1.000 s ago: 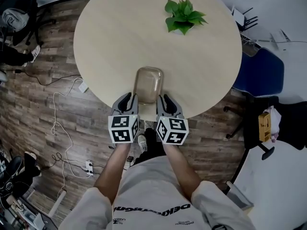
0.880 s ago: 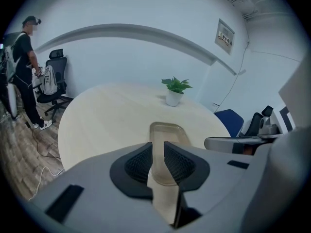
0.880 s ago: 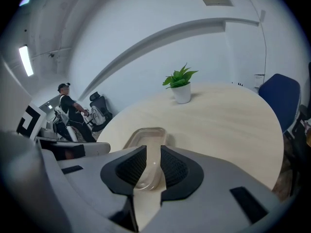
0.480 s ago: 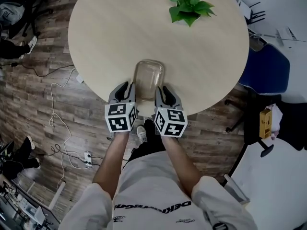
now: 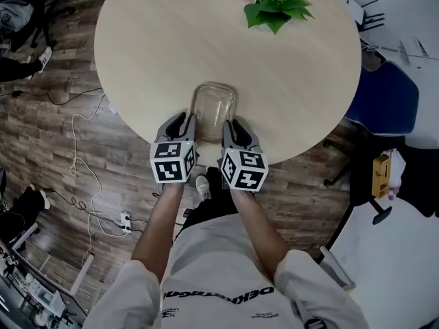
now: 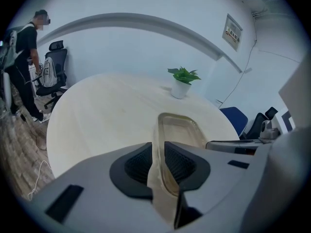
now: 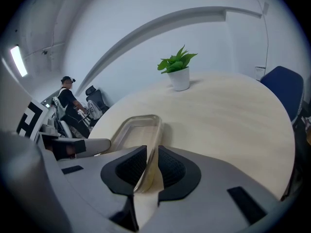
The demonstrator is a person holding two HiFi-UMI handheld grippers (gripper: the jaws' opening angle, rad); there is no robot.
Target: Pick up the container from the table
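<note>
A clear, empty container [image 5: 213, 108] with rounded corners sits at the near edge of a round, pale wooden desk [image 5: 158, 40], directly in front of the person. It is rectangular, and its long sides run away from the person.

The left gripper [image 5: 180, 125] is on the container's left long side and the right gripper [image 5: 236, 130] is on its right long side, so the container lies between them.

In the left gripper view, the left gripper [image 6: 156, 154] has its black ribbed fingers [image 6: 138, 164] closed on the thin left wall of the container [image 6: 182, 130], which passes upright between them. In the right gripper view, the right gripper [image 7: 148, 166] has its fingers [image 7: 127, 168] clamped on the right wall of the container [image 7: 133, 130] in the same way. No view shows whether the container's base touches the desk or is just clear of it.

A small green plant [image 5: 276, 2] in a white pot stands near the far edge of the desk, well apart from the container. A blue chair [image 5: 384, 98] stands beside the desk on the right. A white cable [image 5: 79, 163] trails across the wooden floor [image 5: 41, 149] on the left. In the left gripper view, a person [image 6: 22, 52] stands in the background beside a black office chair [image 6: 53, 67].
</note>
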